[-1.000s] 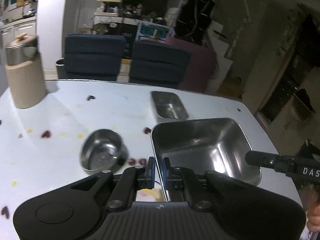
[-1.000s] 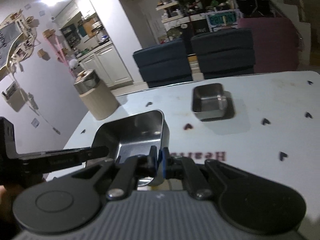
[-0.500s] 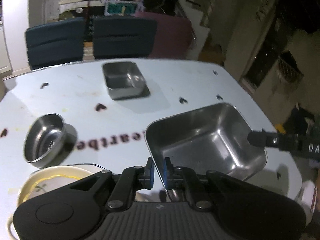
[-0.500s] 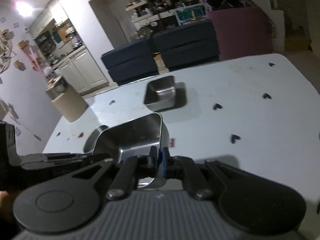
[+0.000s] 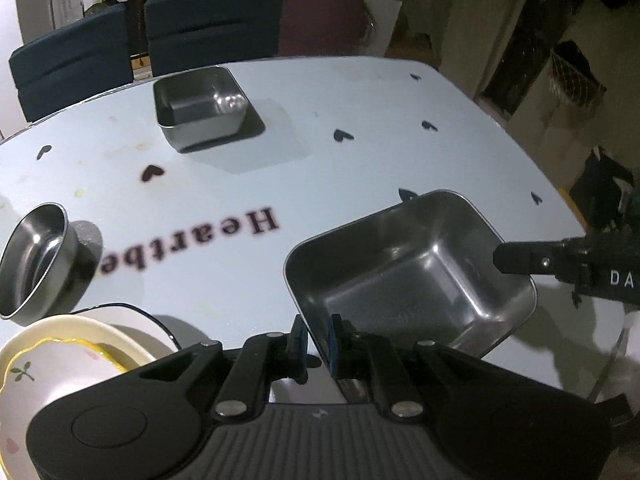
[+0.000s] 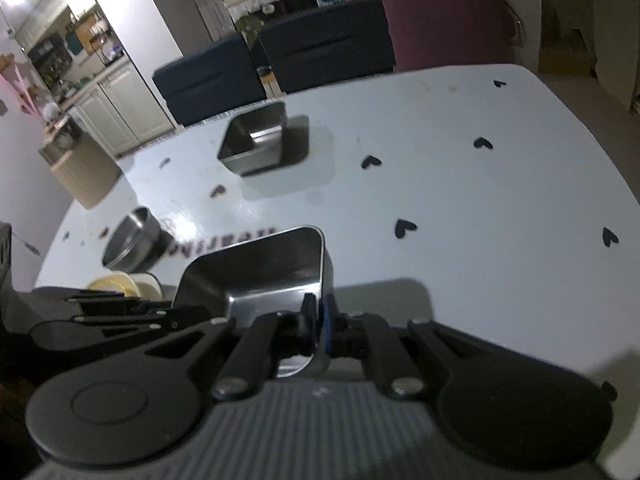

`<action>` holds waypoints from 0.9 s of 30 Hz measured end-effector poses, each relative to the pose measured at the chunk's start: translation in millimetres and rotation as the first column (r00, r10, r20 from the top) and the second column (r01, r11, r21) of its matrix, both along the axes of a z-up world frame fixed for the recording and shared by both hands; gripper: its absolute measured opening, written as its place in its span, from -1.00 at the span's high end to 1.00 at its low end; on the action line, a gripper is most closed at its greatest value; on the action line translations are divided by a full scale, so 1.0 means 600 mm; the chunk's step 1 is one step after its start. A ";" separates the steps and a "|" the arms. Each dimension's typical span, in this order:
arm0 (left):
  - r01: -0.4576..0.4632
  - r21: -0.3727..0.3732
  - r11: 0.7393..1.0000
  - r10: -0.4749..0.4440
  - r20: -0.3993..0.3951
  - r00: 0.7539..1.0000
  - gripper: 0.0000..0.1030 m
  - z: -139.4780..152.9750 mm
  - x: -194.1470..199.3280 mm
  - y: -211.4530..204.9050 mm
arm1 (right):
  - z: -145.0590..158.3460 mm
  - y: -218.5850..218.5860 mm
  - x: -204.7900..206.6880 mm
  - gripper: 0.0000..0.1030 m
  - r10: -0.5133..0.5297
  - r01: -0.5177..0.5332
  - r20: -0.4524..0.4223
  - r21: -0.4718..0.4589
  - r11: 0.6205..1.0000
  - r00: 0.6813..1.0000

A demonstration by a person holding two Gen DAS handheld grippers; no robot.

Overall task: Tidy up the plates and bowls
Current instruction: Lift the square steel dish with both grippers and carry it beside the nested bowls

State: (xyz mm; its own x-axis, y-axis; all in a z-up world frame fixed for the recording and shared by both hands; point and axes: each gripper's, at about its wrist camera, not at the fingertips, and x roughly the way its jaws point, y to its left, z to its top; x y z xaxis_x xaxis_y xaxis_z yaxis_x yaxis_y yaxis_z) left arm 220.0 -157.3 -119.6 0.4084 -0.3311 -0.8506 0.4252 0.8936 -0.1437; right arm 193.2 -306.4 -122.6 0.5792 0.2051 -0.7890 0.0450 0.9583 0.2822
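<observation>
The large rectangular stainless-steel tray [image 5: 412, 276] hangs tilted above the near right part of the white worktop [image 5: 360, 128], its shadow falling on the surface below it. Both tools hold it by the rim. The left tool [image 5: 317, 344] has its blue-padded fingers [image 5: 333, 342] clamped on the tray's near edge, the thin metal wall passing between them. The right tool [image 6: 318, 326] is likewise closed on the rim at the tray's opposite side; in the left wrist view its dark finger [image 5: 520, 258] reaches in over that far right rim.

Left of the tray, close to the left tool, a cream ceramic bowl with a yellow scalloped edge and small flower print [image 5: 52, 360] sits on a white plate with a dark rim line [image 5: 148, 320]. Just beyond them a small round stainless-steel bowl [image 5: 34, 256] stands on the worktop. Farther back, near the far edge, a smaller square stainless-steel container [image 5: 200, 108] stands upright, well apart from the rest. The worktop carries dark heart marks and blurred lettering [image 5: 192, 240]. Behind it stand dark blue chairs [image 5: 212, 28], and a beige cylindrical canister [image 6: 80, 168] stands at the worktop's far left corner.
</observation>
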 end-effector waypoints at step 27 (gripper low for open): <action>0.135 0.097 0.986 -0.131 -0.044 0.990 0.68 -0.052 -0.008 -0.049 | -0.069 -0.011 0.025 0.93 -0.013 -0.002 -0.180 -0.084 0.996 0.983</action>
State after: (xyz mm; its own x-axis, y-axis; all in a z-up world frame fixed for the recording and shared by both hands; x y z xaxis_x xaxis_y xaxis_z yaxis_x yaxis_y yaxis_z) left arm 215.1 -186.6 -150.9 0.3342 -0.2929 -0.8958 0.5370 0.8403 -0.0744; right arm 208.0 -313.1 -164.2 0.4264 0.1314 -0.8949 0.0930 0.9778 0.1878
